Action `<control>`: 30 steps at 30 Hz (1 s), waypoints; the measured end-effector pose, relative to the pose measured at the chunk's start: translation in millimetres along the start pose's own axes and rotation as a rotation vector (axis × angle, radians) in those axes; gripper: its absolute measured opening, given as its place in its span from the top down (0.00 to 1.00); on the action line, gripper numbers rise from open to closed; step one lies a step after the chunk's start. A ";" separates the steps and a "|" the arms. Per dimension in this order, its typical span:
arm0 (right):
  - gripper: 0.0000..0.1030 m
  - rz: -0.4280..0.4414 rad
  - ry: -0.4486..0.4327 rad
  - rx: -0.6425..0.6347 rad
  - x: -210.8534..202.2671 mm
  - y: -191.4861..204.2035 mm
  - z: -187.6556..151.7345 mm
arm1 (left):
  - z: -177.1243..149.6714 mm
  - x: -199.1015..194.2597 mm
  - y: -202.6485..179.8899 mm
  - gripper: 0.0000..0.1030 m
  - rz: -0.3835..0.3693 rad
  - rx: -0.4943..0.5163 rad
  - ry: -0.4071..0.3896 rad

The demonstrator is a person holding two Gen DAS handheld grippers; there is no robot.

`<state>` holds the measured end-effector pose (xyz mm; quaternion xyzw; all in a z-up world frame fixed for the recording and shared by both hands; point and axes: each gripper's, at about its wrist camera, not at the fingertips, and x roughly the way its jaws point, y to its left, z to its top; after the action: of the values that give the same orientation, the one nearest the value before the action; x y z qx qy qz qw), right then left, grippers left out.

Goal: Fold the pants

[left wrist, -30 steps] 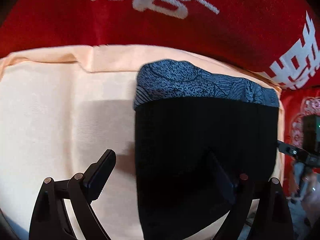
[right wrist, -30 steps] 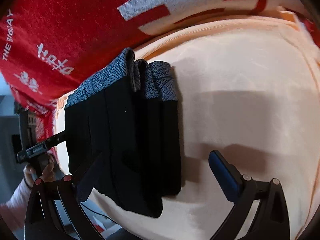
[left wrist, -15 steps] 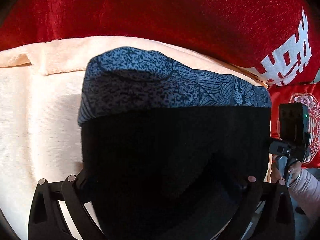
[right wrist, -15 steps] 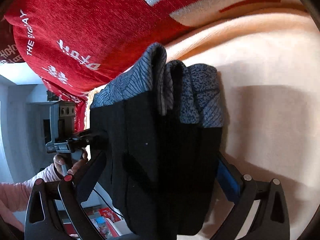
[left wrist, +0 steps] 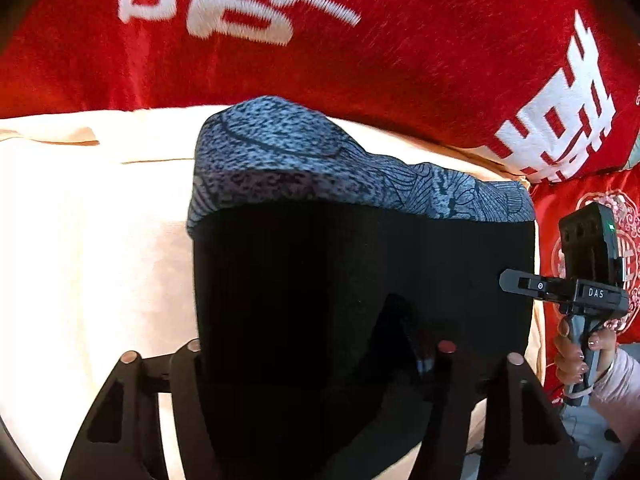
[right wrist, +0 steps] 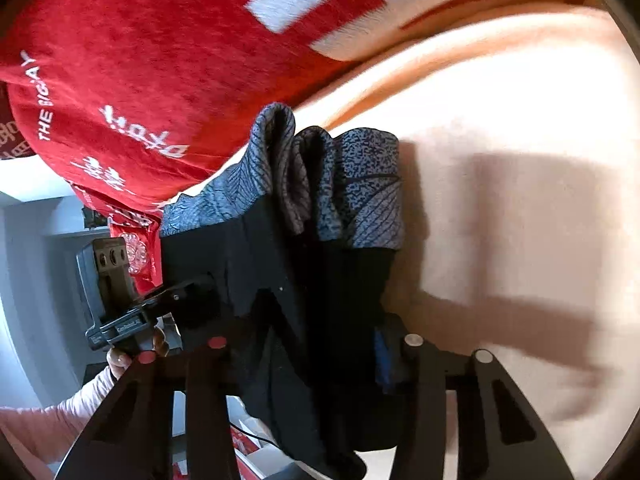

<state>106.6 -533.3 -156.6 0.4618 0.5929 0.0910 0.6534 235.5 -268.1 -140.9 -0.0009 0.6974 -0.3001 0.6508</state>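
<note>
Folded pants (right wrist: 304, 280) pinched by both tongs, right view alone shows stacked layers, peach cloth (left wrist: 100, 240) beneath

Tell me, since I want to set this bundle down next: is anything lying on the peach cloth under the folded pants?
Nothing visible does. Both the left gripper and right gripper clamp the folded pants, and the peach cloth beside and beyond them shows only shadows.

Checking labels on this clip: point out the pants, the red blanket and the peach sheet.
pants (left wrist: 360, 280), left wrist view, on the black folded panel.
red blanket (left wrist: 420, 60), left wrist view, on plain red pile beside the white characters.
peach sheet (right wrist: 520, 140), right wrist view, on the bare lit area right of the pants.
</note>
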 end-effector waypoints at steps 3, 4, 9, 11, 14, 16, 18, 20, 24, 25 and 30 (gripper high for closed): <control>0.57 0.041 -0.009 0.030 -4.9 8.3 -7.1 | -8.1 -19.0 -2.3 0.41 -0.009 0.002 -0.009; 0.57 0.044 -0.008 0.034 -6.3 11.9 -10.8 | -11.9 -24.4 -3.0 0.41 -0.015 0.000 -0.006; 0.57 0.069 -0.013 0.027 -11.6 38.5 -40.9 | -38.5 -57.1 6.0 0.41 -0.038 0.008 0.004; 0.58 0.081 -0.021 0.043 -10.9 45.2 -58.9 | -52.4 -70.2 19.4 0.41 -0.040 0.014 0.010; 0.58 0.087 -0.029 0.071 2.7 53.3 -86.0 | -79.4 -89.9 46.6 0.41 -0.027 0.029 0.030; 0.58 0.079 -0.030 0.091 11.1 48.7 -104.9 | -94.1 -87.9 58.7 0.40 -0.013 0.036 0.055; 0.57 0.057 -0.036 0.092 24.9 50.8 -116.1 | -107.0 -82.2 70.0 0.38 0.000 0.044 0.066; 0.57 0.016 -0.032 0.085 30.6 39.1 -130.2 | -118.8 -68.0 88.6 0.31 0.024 0.017 0.088; 0.48 -0.061 -0.068 0.061 40.4 31.1 -128.7 | -127.4 -69.5 111.2 0.12 0.035 -0.023 0.020; 0.46 -0.065 -0.065 0.073 40.2 26.5 -127.9 | -128.9 -71.0 113.3 0.12 0.035 -0.025 0.014; 0.40 -0.216 -0.076 0.022 38.6 47.3 -127.2 | -138.3 -96.5 113.6 0.11 0.159 0.020 -0.032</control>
<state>28.5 -418.2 -133.1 0.4057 0.6150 -0.0039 0.6761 168.9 -79.4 -104.8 0.0562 0.6817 -0.2543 0.6838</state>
